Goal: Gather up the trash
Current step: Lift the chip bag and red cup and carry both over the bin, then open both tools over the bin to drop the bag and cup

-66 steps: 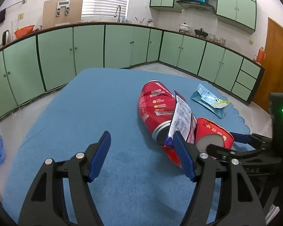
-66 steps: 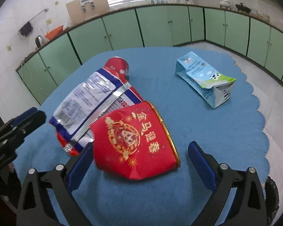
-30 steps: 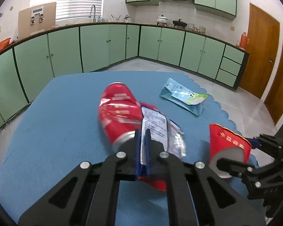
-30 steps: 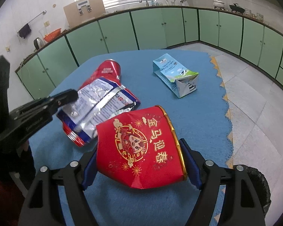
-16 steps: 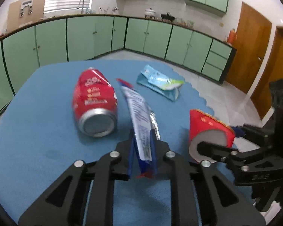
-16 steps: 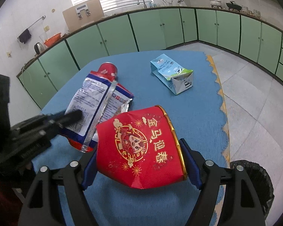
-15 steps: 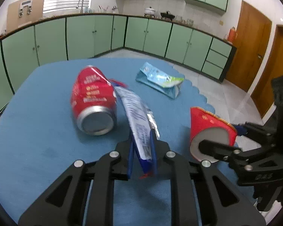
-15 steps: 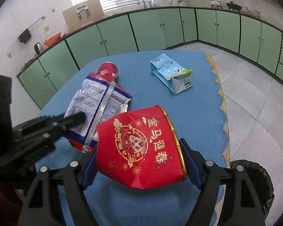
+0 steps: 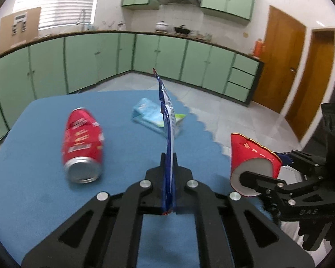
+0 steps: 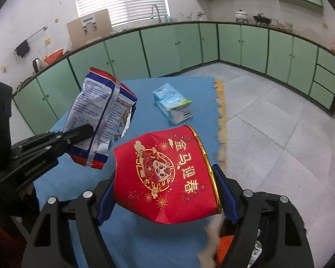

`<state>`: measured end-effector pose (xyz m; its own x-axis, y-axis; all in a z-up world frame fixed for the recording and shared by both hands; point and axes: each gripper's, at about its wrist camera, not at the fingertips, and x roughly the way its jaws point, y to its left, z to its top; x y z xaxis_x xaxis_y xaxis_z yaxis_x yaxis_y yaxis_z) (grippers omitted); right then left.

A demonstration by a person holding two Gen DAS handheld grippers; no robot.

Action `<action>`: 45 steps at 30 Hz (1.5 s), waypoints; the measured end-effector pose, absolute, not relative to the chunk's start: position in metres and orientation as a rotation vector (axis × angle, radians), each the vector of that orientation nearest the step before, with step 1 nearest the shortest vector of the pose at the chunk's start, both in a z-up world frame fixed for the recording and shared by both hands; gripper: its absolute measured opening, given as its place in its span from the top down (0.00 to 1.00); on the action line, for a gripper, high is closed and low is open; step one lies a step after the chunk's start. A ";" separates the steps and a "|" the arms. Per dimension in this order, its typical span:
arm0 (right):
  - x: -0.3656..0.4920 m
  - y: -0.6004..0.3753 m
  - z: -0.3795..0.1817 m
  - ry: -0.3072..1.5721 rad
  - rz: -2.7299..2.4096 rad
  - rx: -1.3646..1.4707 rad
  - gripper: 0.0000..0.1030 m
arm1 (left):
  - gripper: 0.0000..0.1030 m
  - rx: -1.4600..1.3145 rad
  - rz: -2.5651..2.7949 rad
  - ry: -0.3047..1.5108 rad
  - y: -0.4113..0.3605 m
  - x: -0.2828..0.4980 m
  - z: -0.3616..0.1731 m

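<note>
My left gripper (image 9: 168, 156) has its jaws closing tight on a blue, white and red snack wrapper (image 9: 167, 116), which stands upright and edge-on above the table. In the right wrist view that wrapper (image 10: 100, 111) hangs from the left gripper (image 10: 87, 131) at left. A crushed red paper cup (image 10: 167, 174) with gold print sits between the blue pads of my right gripper (image 10: 165, 196), which is shut on it. A red can (image 9: 82, 143) lies on its side on the blue tablecloth (image 9: 33, 189). Farther back lies a light-blue carton (image 9: 147, 116).
A black trash bin (image 10: 300, 221) with scraps inside sits on the tiled floor just below my right gripper, past the cloth's scalloped edge (image 10: 221, 120). Green cabinets line the walls, and wooden doors (image 9: 281, 67) stand at the right.
Both grippers have risen and swung toward the table's right edge. The wrapper has come off the can and now stands upright. The bin has come in under the right gripper.
</note>
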<state>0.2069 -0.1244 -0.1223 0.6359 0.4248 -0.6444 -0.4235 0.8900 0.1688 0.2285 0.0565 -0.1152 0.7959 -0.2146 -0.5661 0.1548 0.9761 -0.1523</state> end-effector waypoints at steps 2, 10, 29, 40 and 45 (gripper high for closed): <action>0.200 -0.145 -0.121 0.734 0.446 0.021 0.26 | 0.98 -0.090 -0.248 0.618 0.038 0.226 -0.112; 0.168 -0.244 -0.134 0.741 0.236 0.118 0.26 | 0.98 -0.040 -0.451 0.642 -0.049 0.216 -0.122; 0.143 -0.378 -0.209 0.844 -0.018 0.265 0.26 | 0.97 0.082 -0.664 0.835 -0.192 0.231 -0.202; 0.158 -0.395 -0.233 0.902 -0.057 0.293 0.19 | 0.71 0.096 -0.674 0.875 -0.203 0.236 -0.211; 0.155 -0.393 -0.223 0.881 -0.062 0.290 0.12 | 0.64 0.085 -0.661 0.841 -0.198 0.236 -0.194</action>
<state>0.1545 -0.3932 -0.2225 0.6370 0.0652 -0.7681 0.1721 0.9592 0.2242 0.2356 -0.1975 -0.1945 0.4806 -0.5091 -0.7140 0.5740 0.7982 -0.1828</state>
